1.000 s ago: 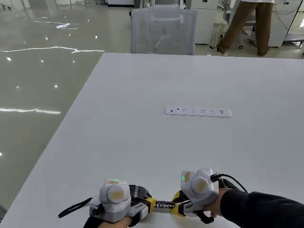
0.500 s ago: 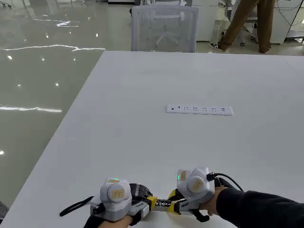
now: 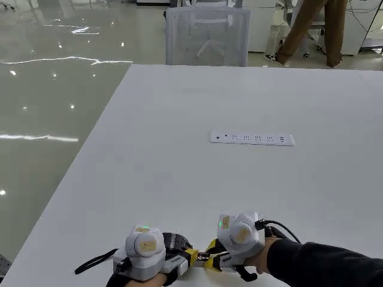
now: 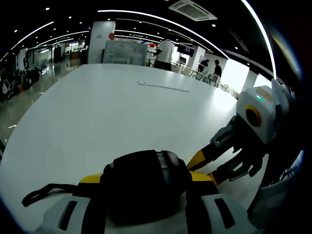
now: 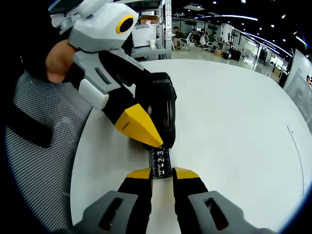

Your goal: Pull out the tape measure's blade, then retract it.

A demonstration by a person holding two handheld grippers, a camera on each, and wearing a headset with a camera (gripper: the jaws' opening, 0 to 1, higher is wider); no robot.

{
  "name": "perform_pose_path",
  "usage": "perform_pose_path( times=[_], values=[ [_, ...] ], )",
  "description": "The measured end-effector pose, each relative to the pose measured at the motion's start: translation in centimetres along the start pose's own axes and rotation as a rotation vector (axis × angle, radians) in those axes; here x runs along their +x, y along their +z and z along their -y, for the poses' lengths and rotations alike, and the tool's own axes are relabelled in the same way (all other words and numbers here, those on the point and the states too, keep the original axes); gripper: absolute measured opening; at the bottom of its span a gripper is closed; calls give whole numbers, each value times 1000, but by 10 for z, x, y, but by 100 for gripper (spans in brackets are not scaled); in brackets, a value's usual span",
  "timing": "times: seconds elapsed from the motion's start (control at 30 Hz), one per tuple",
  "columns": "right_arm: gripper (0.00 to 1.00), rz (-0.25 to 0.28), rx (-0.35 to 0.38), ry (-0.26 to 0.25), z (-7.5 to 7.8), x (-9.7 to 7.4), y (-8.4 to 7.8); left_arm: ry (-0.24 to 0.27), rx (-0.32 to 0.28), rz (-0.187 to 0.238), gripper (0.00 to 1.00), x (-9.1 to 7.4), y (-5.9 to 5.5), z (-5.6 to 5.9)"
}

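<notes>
The black tape measure case [image 3: 174, 241] rests on the white table [image 3: 179, 155] near its front edge. My left gripper [image 3: 188, 257] is shut on the case [image 4: 146, 183], its yellow tips on either side. A short length of blade [image 5: 160, 165] with printed numbers sticks out of the case [image 5: 163, 109]. My right gripper [image 5: 161, 173] is shut on the blade close to the case mouth. In the head view the right gripper [image 3: 210, 262] sits just right of the left one, with a short bit of blade [image 3: 201, 258] between them. A black wrist strap [image 3: 93, 262] trails left of the case.
A white power strip [image 3: 252, 139] lies mid-table. A mesh chair [image 3: 206, 37] stands at the table's far edge and a person [image 3: 311, 30] stands beyond it at the back right. The table's left edge drops to a glossy floor.
My right gripper has moved left toward the case, and the length of blade showing between the grippers has grown shorter. The left gripper and case have stayed put.
</notes>
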State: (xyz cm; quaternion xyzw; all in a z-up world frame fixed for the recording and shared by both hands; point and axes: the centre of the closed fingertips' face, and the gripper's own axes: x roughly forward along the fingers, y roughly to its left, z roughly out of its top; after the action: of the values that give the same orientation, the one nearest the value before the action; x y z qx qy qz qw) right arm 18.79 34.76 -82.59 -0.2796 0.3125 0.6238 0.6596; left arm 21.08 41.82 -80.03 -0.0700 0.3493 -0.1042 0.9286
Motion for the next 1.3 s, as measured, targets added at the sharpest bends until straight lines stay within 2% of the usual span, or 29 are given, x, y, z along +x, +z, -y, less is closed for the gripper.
perform_pose_path(
  times=[0.6,1.3],
  values=[
    [13,12,4,10,0,10,10,-2,-8,-1,62,0,0,0],
    [12,1,-31,22,0,18,19,-5,-11,0,62,1,0,0]
  ],
)
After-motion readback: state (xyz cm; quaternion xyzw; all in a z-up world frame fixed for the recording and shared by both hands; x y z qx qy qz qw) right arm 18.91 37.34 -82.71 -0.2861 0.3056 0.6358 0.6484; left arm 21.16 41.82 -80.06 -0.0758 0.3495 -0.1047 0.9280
